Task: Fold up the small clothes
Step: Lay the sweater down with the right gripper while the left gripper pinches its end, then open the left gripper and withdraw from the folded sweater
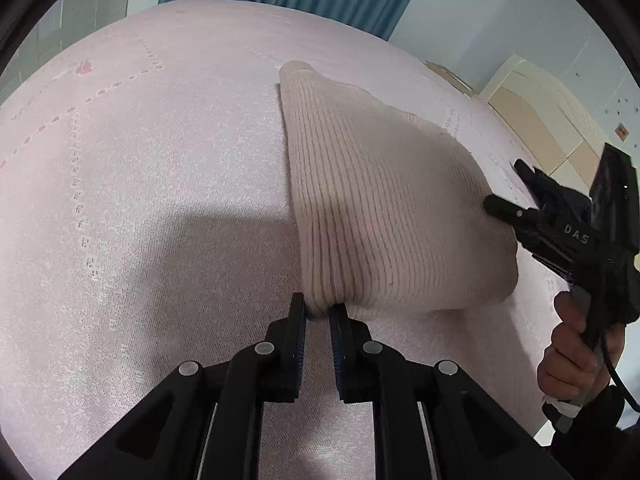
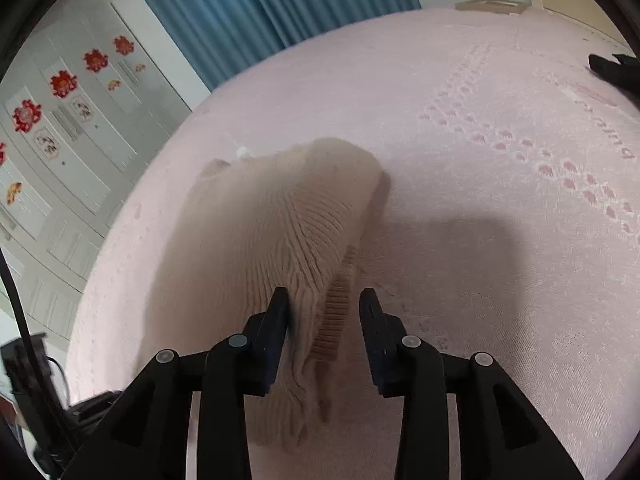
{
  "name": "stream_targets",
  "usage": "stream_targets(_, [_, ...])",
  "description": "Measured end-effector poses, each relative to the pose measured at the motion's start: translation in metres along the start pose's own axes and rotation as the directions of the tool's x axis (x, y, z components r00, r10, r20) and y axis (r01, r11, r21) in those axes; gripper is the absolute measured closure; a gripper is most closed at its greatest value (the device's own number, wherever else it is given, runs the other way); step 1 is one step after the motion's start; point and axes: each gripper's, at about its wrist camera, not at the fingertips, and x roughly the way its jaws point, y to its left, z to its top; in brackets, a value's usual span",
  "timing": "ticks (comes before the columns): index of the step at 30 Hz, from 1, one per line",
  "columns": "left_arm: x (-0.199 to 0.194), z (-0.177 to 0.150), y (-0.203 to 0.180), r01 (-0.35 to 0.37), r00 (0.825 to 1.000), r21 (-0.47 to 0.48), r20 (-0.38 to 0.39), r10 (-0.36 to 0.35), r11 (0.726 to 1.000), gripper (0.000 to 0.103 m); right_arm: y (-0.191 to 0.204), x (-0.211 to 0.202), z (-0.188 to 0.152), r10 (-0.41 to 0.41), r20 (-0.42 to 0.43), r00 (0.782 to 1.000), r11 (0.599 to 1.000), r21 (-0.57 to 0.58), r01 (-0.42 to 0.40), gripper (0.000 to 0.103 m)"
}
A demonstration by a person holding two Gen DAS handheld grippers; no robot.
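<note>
Two grippers: both are at one beige knit garment (image 1: 380,208) on the pink bed cover (image 1: 140,200).
Left gripper (image 1: 318,312): its jaws are squeezed together on a near corner of the garment, and the cloth bunches up between the pads.
Right gripper (image 2: 324,300): its jaws stand apart. The ribbed edge of the garment lies between them. One finger (image 2: 276,312) touches the cloth, the other is clear of it.
Garment: it lies on the bed cover, lifted a bit at the pinched corner, with long knit ribs running away from the left gripper.
Hand (image 1: 576,356): a person's hand holds the right gripper's handle, seen at the edge of the left view.
Behind the bed: a blue curtain (image 2: 240,8) hangs by the wall.
</note>
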Motion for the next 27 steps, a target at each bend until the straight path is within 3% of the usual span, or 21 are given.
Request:
stream_targets(2, [0.001,0.004,-0.001,-0.003,1.000,0.000,-0.009,0.003,1.000,0.091,0.005,-0.003,0.004,-0.001,0.018,1.000,1.000,-0.001,0.001,0.068])
stream_targets(4, [0.002,0.006,-0.004,-0.003,1.000,0.013,-0.010,0.003,1.000,0.091,0.008,0.009,0.009,-0.002,-0.024,1.000,1.000,-0.018,0.001,0.090])
stream_targets(7, [0.000,0.008,-0.008,0.001,1.000,0.034,0.012,-0.001,0.999,0.090,0.004,0.010,0.011,0.007,-0.021,1.000,1.000,-0.024,-0.008,0.092])
stream_targets(9, [-0.008,0.007,-0.008,0.023,0.999,0.039,0.039,-0.025,0.999,0.090,-0.005,-0.006,0.013,0.088,0.036,0.995,0.996,0.008,-0.088,0.093])
stream_targets(11, [-0.005,0.004,-0.005,0.016,0.999,0.043,0.028,-0.017,0.999,0.090,-0.015,-0.012,0.009,0.104,0.058,0.993,0.994,0.031,-0.106,0.093])
stream_targets(14, [0.008,-0.002,-0.003,-0.021,1.000,0.053,-0.021,0.022,0.998,0.090,-0.023,0.019,-0.004,0.038,-0.072,0.997,0.998,0.049,-0.034,0.093])
stream_targets(16, [0.006,-0.003,-0.001,-0.019,0.999,0.053,-0.035,0.020,0.998,0.089,-0.019,0.013,-0.005,0.023,-0.050,0.998,0.999,0.026,-0.022,0.088])
stream_targets(18, [0.001,-0.004,0.003,-0.024,0.999,0.060,-0.041,0.027,0.998,0.073,-0.013,0.001,0.004,0.045,-0.040,0.998,0.998,0.033,-0.044,0.080])
stream_targets(20, [-0.005,-0.007,0.011,-0.015,0.999,0.054,-0.044,0.017,0.998,0.058,-0.005,-0.014,0.014,0.016,0.033,0.999,1.000,-0.001,-0.016,0.079])
stream_targets(22, [-0.012,-0.013,0.023,-0.034,0.999,0.035,-0.040,0.035,0.999,0.057,0.005,-0.021,0.023,-0.029,0.080,0.996,0.999,-0.043,0.033,0.069])
stream_targets(27, [-0.027,-0.009,0.049,-0.070,0.997,-0.058,0.014,0.071,0.996,0.057,0.023,-0.010,0.040,0.016,0.087,0.996,0.998,-0.068,-0.010,0.069])
